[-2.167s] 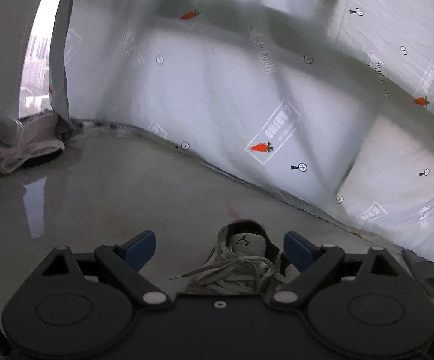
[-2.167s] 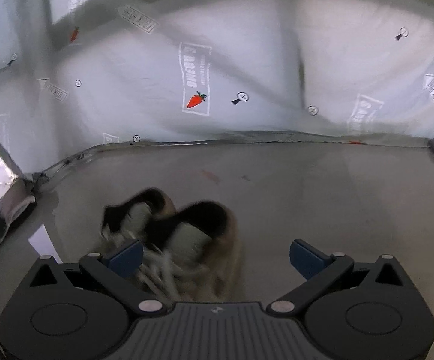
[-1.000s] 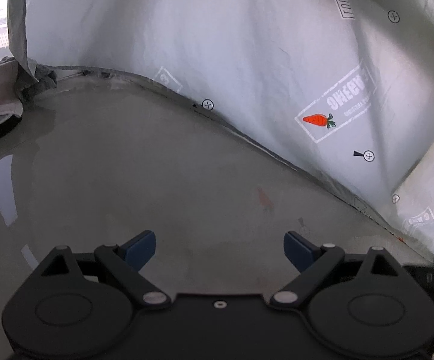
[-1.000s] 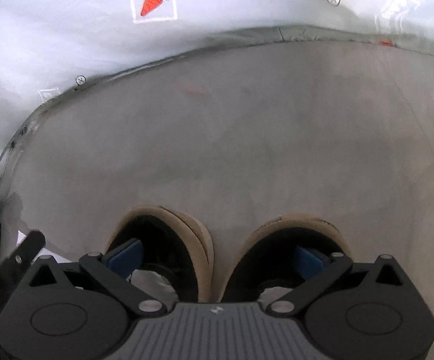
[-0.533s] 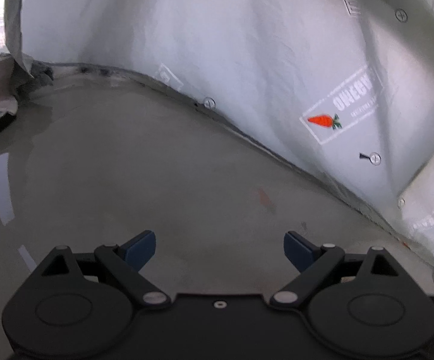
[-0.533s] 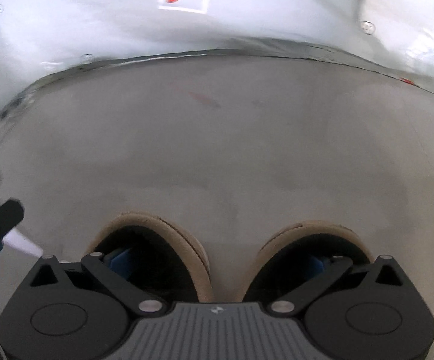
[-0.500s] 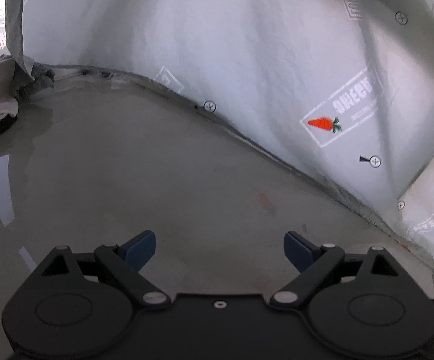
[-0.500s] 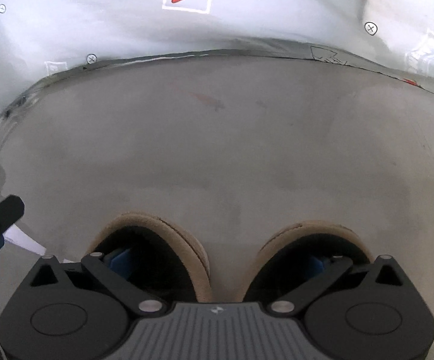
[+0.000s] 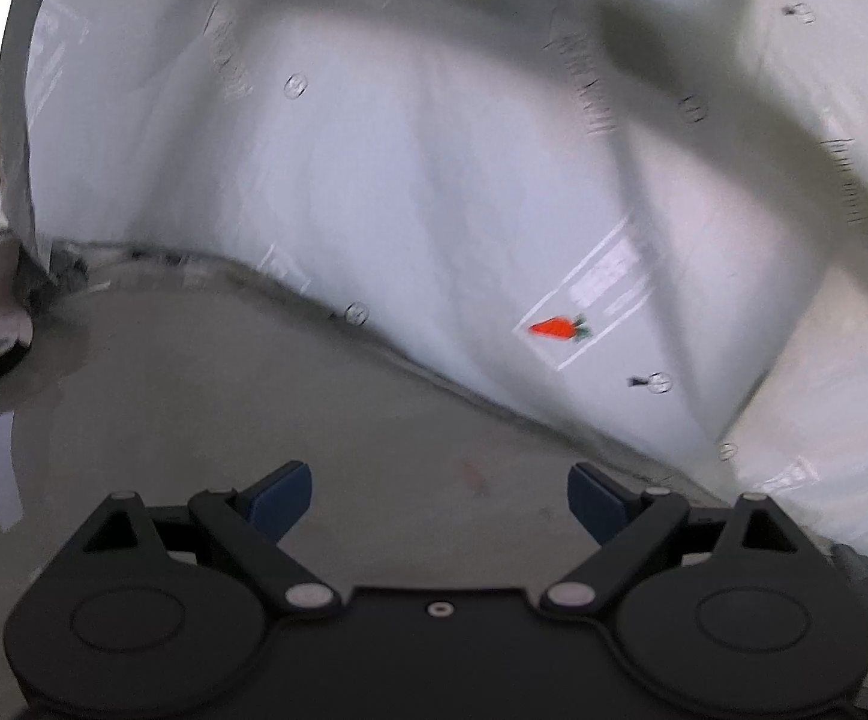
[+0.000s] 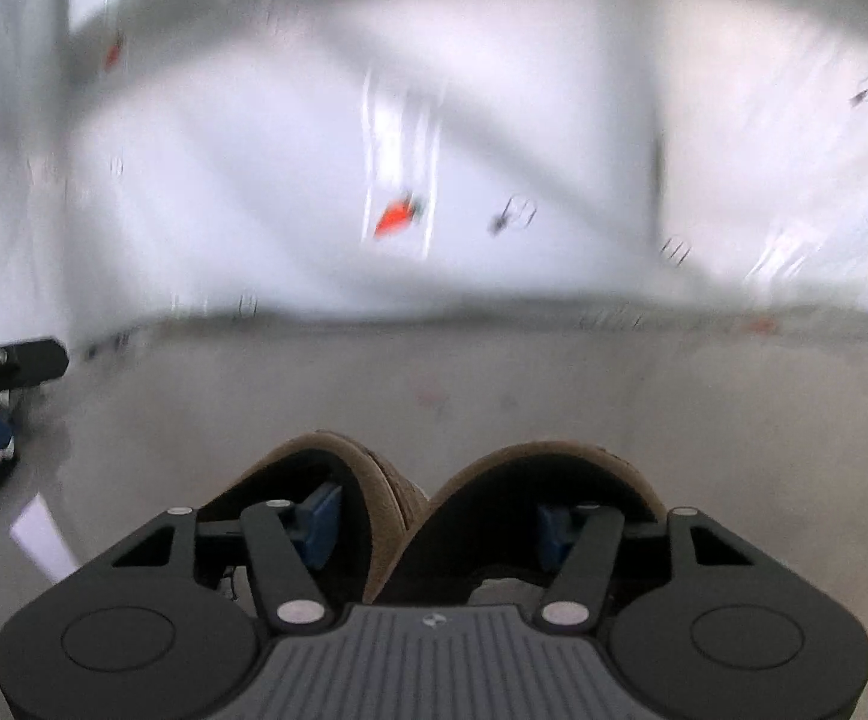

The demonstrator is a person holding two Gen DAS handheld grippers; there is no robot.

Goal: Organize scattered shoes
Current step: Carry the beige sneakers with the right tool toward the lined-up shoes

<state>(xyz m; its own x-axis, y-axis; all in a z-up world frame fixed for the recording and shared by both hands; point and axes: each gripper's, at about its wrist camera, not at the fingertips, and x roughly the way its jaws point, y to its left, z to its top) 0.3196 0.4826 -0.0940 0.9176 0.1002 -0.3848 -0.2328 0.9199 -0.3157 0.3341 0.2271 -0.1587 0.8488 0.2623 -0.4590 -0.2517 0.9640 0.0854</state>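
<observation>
Right wrist view: right gripper point(image 10: 431, 519) half-closed, pinching both shoes point(image 10: 374, 501) together; left gripper point(image 9: 439, 495) wide, empty. Next, probably set the pair down.

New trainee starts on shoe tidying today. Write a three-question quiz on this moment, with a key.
1. True or false: the left gripper has a shoe between its fingers.
2. Where do the right gripper fingers sit? A) both inside one shoe; B) one inside each of the two brown shoes, clamping their touching inner walls together; C) both outside the pair.
3. Fill in: behind the grey floor hangs a white sheet printed with orange ____.

Key: 1 false, its jaws stand wide apart over bare floor. 2 B. 3 carrots.
</observation>
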